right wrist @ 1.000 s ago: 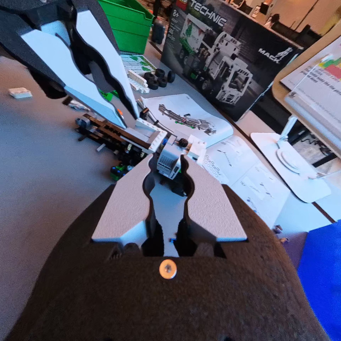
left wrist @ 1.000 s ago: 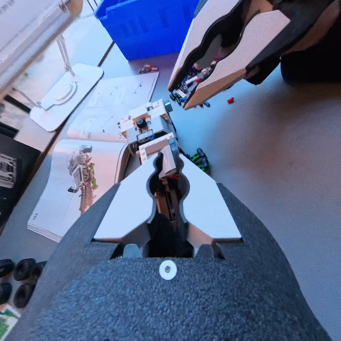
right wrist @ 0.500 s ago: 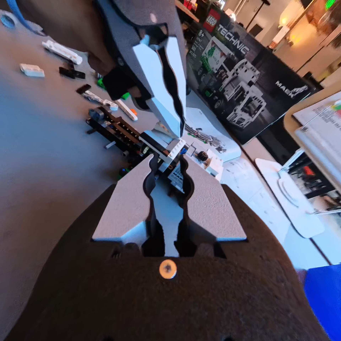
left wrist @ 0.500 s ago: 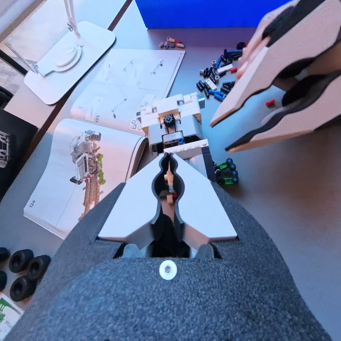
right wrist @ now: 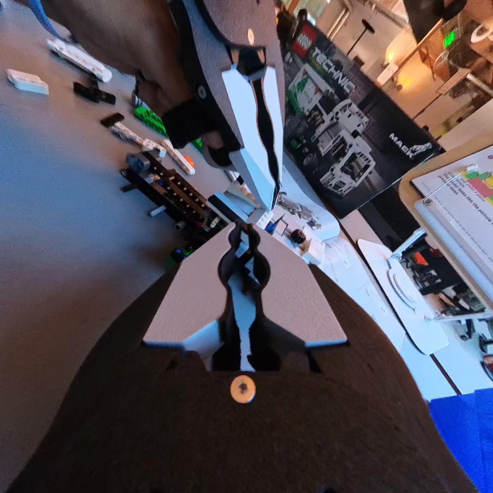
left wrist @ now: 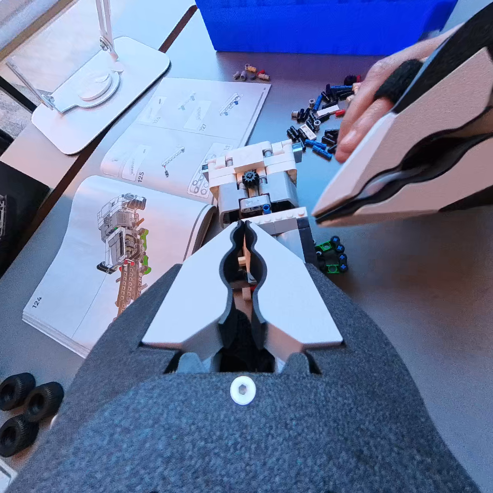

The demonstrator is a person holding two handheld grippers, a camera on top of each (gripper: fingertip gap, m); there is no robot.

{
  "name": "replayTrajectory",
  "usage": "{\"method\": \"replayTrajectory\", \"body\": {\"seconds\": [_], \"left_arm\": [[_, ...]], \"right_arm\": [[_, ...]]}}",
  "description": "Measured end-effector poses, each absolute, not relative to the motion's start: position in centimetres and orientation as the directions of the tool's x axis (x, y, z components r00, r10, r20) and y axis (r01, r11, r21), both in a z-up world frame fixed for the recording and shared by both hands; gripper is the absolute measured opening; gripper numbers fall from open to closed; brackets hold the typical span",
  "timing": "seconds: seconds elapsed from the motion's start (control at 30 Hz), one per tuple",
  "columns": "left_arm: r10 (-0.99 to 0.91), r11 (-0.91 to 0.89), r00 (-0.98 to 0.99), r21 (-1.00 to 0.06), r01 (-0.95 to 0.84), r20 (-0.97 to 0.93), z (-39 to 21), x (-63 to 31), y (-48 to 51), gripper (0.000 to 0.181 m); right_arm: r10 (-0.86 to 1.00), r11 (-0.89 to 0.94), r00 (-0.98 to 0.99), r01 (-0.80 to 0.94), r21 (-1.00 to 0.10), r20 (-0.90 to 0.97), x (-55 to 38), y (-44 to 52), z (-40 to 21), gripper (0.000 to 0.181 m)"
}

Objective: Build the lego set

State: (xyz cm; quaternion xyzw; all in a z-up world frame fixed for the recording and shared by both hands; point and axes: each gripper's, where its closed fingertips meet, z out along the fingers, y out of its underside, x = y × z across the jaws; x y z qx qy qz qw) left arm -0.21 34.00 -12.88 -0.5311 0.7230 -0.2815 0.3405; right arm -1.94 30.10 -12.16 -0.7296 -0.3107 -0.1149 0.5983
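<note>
The left tool [left wrist: 244,226] has its fingertips drawn together, with no piece visible between them, directly above the white studded edge of the partly built lego truck [left wrist: 253,186]. The right tool [left wrist: 318,217] is likewise closed tip to tip, with nothing seen in its grip; in the left wrist view it reaches in from the right side, its tips just beside the same white edge, and a hand [left wrist: 365,106] is wrapped on its body. In the right wrist view the right tool [right wrist: 242,226] points at that junction and the left tool [right wrist: 273,197] comes down onto it from above; whether either tip touches the model cannot be told. The lego truck lies near the middle of the grey tabletop [left wrist: 413,293], its white and grey cab end with a black gear facing the far edge and its long black chassis [right wrist: 170,186] running back toward the near side. A small green and black subassembly [left wrist: 332,257] sits just right of the model. An open instruction booklet [left wrist: 120,226] lies to its left. Loose black and blue pins [left wrist: 317,117] are scattered toward the far right, near a blue bin [left wrist: 306,24] at the far edge. Black tyres [left wrist: 24,400] are grouped at the near left corner. The set's box [right wrist: 341,128] stands along the left edge.
</note>
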Motion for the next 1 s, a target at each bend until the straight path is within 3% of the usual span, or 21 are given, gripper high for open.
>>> {"method": "replayTrajectory", "body": {"seconds": [0.17, 0.37, 0.8, 1.0], "left_arm": [[-0.948, 0.32, -0.182, -0.775, -0.545, -0.262, -12.8, -0.2, 34.0, 0.0], [-0.94, 0.339, -0.158, -0.783, -0.521, -0.302, -12.8, -0.1, 34.1, 0.0], [-0.959, 0.285, -0.136, -0.825, -0.487, -0.251, -12.9, -0.1, 34.3, 0.0], [-0.961, 0.274, -0.115, -0.844, -0.461, -0.25, -12.8, 0.0, 34.3, 0.0]], "right_arm": [[0.282, -0.066, 0.834, 0.51, -0.857, 0.474, -1.3, 30.4, -10.3, 0.0], [0.306, -0.144, 0.813, 0.554, -0.82, 0.496, -1.3, 31.1, -12.4, 0.0], [0.335, -0.167, 0.867, 0.44, -0.882, 0.369, -1.2, 31.1, -12.4, 0.0], [0.323, -0.165, 0.858, 0.466, -0.869, 0.399, -1.1, 31.1, -12.5, 0.0]]}}
